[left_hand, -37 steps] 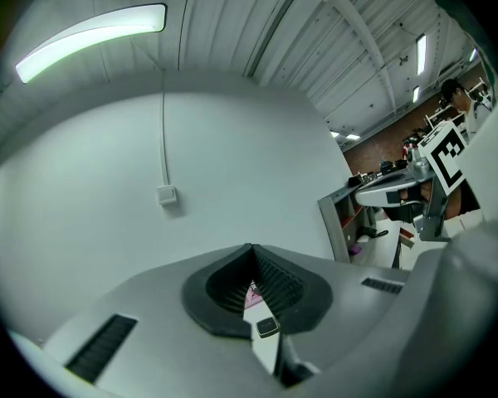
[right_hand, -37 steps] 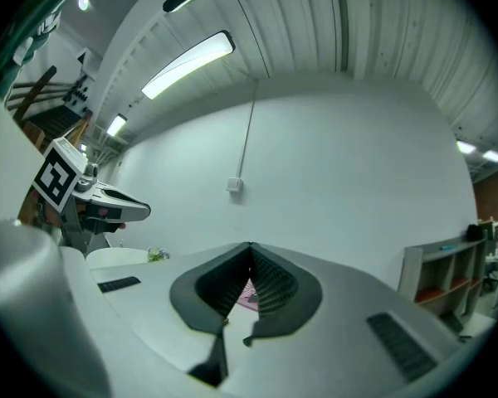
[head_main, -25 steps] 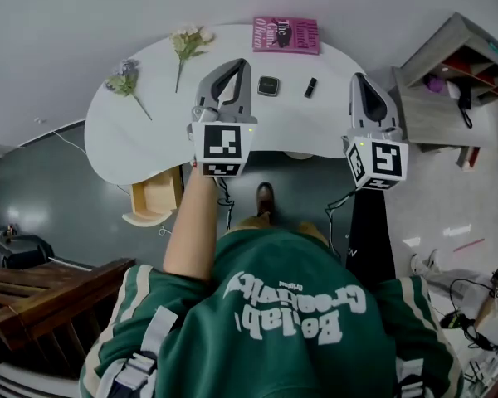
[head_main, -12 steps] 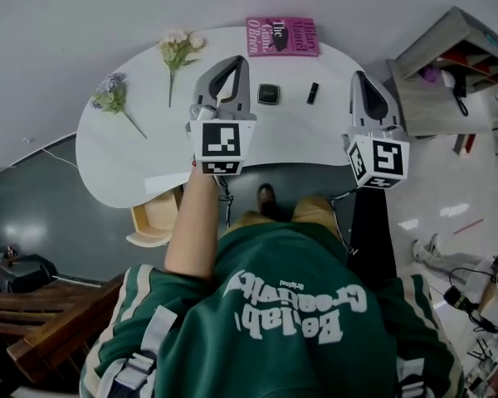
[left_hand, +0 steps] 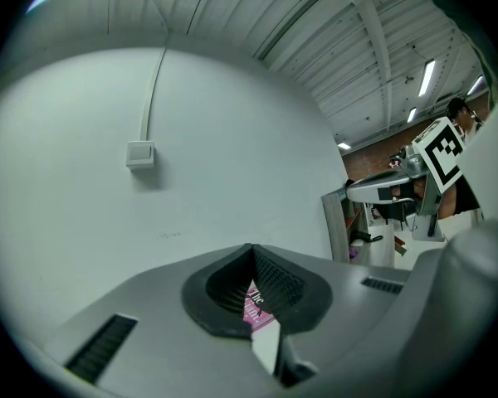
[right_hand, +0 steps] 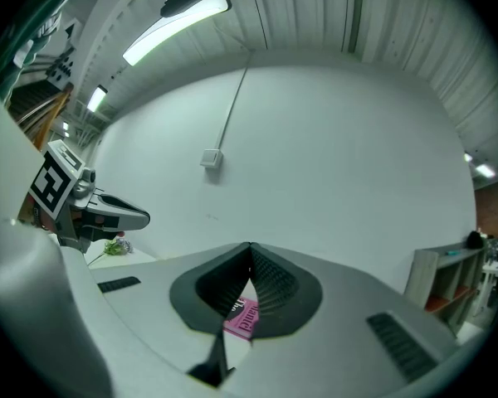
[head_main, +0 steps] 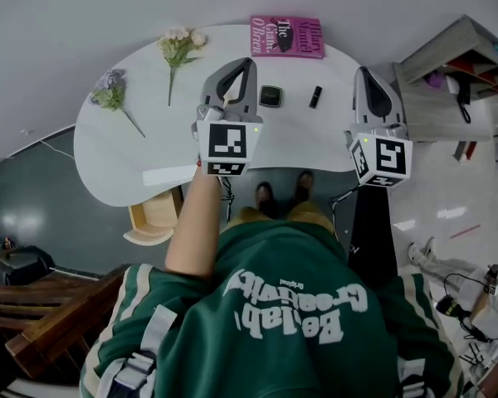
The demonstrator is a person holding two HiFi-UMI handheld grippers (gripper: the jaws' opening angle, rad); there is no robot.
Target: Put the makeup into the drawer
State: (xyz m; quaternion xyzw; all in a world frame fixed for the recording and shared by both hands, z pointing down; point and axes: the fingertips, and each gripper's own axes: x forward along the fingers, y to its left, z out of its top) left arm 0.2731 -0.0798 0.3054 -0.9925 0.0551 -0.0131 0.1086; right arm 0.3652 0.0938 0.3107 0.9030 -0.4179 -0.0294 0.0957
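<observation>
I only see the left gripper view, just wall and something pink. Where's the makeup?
Observer: A small black compact lies on the white table, just right of the left gripper.
Operator: Any more makeup?
Observer: Yes, a little black tube lies right of the compact.
Operator: Where's the drawer?
Observer: The wooden drawer stands open under the table's near left edge.

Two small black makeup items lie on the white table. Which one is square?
The compact, left of the pair in the head view: flat and square, whereas the lipstick beside it is a slim tube.
</observation>
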